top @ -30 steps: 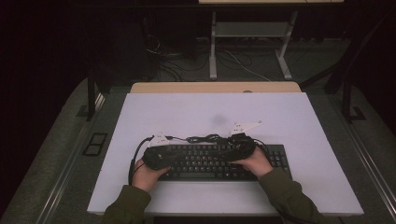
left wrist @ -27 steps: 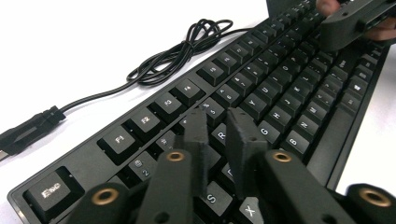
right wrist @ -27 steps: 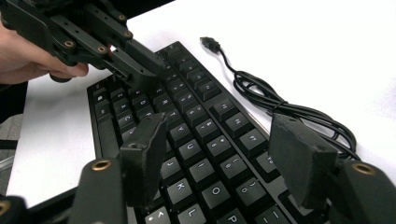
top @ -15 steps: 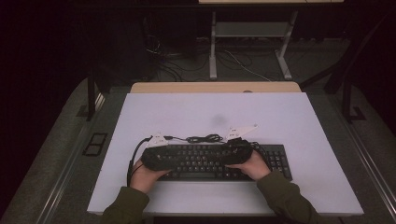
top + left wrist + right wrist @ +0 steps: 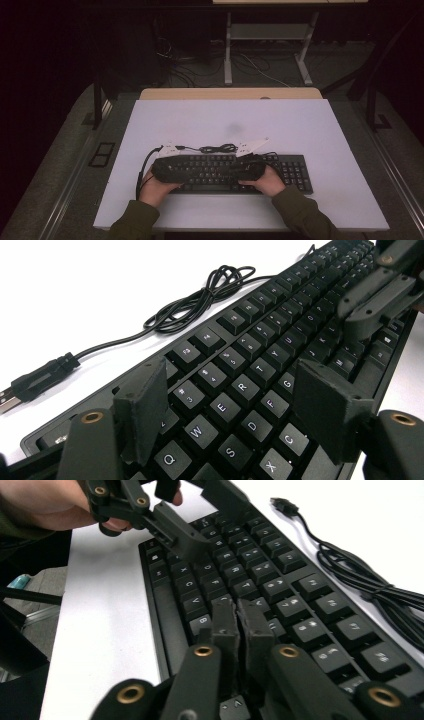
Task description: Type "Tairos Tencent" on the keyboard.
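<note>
A black keyboard (image 5: 295, 172) lies on the white table (image 5: 215, 120), near the front edge. My left gripper (image 5: 185, 172) hovers low over its left half. In the left gripper view its jaws (image 5: 235, 405) stand open above the letter keys (image 5: 240, 387); they have just been opening, with nothing between them. My right gripper (image 5: 240, 172) is over the middle keys. Its jaws (image 5: 237, 625) have just been closing and are now shut, pad against pad, holding nothing. Each gripper view shows the other gripper farther along the keyboard: the right (image 5: 380, 295) and the left (image 5: 165, 520).
The keyboard's black cable (image 5: 217, 148) lies coiled on the table just behind it, with the USB plug (image 5: 40, 380) loose at its left end. A wooden table edge (image 5: 230, 93) runs behind the white top. Desk legs and cables stand on the dark floor beyond.
The right hand has drifted slightly toward the near edge of the keyboard. The left hand has stayed put, and the keyboard and cable have not moved.
</note>
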Demonstrator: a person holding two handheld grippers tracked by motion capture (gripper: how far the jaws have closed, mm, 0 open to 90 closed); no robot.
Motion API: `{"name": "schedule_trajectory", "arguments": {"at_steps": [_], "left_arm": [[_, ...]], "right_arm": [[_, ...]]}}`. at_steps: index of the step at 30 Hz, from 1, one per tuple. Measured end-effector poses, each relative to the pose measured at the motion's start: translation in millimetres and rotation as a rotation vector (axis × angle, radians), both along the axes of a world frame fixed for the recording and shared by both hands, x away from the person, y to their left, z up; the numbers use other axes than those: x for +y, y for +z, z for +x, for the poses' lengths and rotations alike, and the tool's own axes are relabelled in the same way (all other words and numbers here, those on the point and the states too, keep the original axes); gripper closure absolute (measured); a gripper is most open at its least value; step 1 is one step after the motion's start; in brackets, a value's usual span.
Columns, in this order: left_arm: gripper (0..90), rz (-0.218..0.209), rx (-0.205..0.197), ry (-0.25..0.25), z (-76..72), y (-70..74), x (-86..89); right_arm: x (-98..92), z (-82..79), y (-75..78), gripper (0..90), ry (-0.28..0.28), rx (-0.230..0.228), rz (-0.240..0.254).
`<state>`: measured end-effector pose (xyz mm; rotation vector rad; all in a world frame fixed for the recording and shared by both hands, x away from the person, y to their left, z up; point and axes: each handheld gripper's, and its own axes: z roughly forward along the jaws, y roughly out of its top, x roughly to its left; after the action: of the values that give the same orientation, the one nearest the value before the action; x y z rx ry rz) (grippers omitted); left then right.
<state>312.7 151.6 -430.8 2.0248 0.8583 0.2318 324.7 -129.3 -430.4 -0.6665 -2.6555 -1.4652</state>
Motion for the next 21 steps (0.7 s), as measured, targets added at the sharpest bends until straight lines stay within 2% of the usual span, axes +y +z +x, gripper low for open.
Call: {"name": "schedule_trajectory", "arguments": {"at_steps": [7,21], "left_arm": [[24.3,0.0,0.002,-0.002,0.3,-0.9,0.0],[24.0,-0.009,0.001,-0.001,0.1,-0.7,-0.2]], "right_arm": [[6.9,-3.7,-3.2,89.5,0.023,-0.001,-0.016],[15.3,-7.3,-9.6,89.5,0.038,0.004,-0.058]]}}
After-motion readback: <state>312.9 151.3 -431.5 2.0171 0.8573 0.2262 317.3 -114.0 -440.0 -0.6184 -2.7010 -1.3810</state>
